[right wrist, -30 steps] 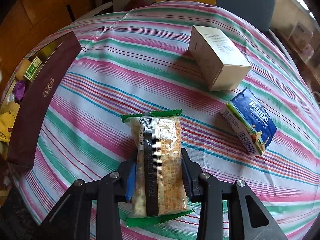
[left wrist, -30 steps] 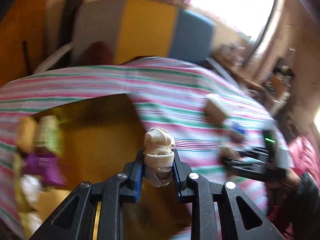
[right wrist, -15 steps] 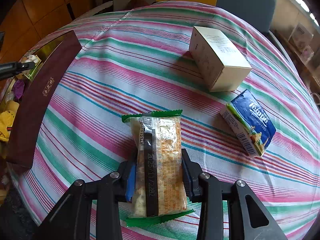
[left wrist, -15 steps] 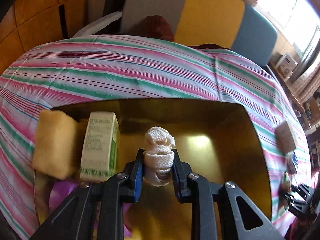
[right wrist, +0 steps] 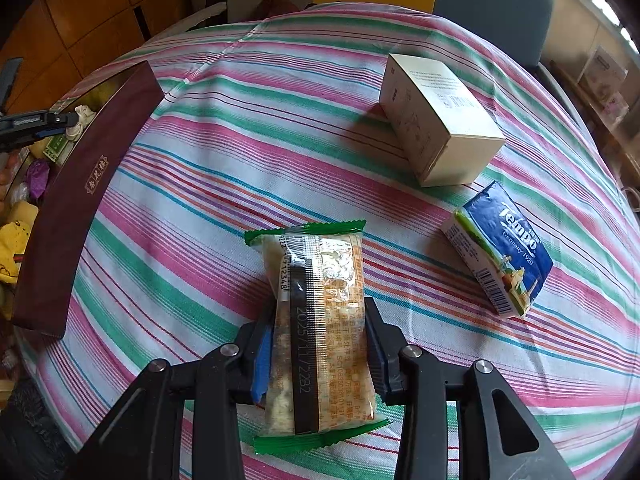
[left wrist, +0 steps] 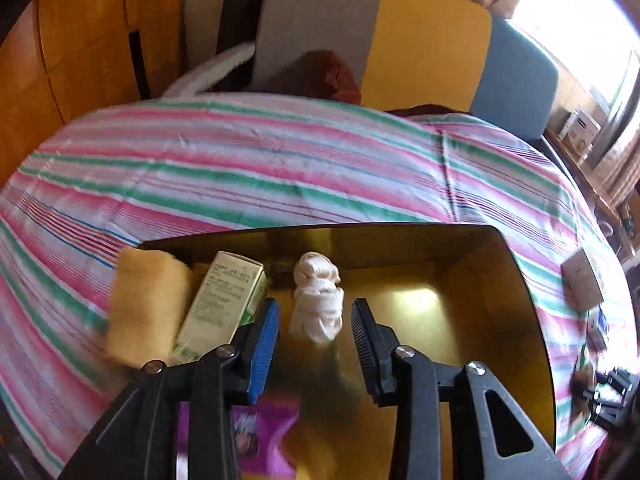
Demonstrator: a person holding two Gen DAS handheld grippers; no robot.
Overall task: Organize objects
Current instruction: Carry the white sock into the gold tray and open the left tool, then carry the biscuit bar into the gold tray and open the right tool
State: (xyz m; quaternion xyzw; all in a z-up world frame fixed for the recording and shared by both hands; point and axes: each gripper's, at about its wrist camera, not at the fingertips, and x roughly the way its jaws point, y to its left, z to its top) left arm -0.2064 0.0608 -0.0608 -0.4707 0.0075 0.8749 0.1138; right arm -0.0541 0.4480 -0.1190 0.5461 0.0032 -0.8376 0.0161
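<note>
My left gripper (left wrist: 316,332) is open over the gold-lined box (left wrist: 516,280). A knotted white cloth bundle (left wrist: 318,300) sits free between the jaws, inside the box. A yellow sponge (left wrist: 144,308), a green-white carton (left wrist: 224,304) and a purple packet (left wrist: 260,440) lie at the box's left. My right gripper (right wrist: 320,356) is shut on a green-edged snack packet (right wrist: 320,328) just above the striped tablecloth (right wrist: 240,128). The box's maroon wall (right wrist: 80,192) and my left gripper (right wrist: 36,124) show at the left of the right wrist view.
A cream cardboard box (right wrist: 436,120) and a blue Tempo tissue pack (right wrist: 500,248) lie on the cloth right of the snack packet. Chairs with grey, yellow and blue backs (left wrist: 424,40) stand behind the table. A wooden wall (left wrist: 80,40) is at the left.
My left gripper swung over the box, then opened and let go of the white cloth bundle, which now sits in the box. My right gripper stayed shut on the snack packet.
</note>
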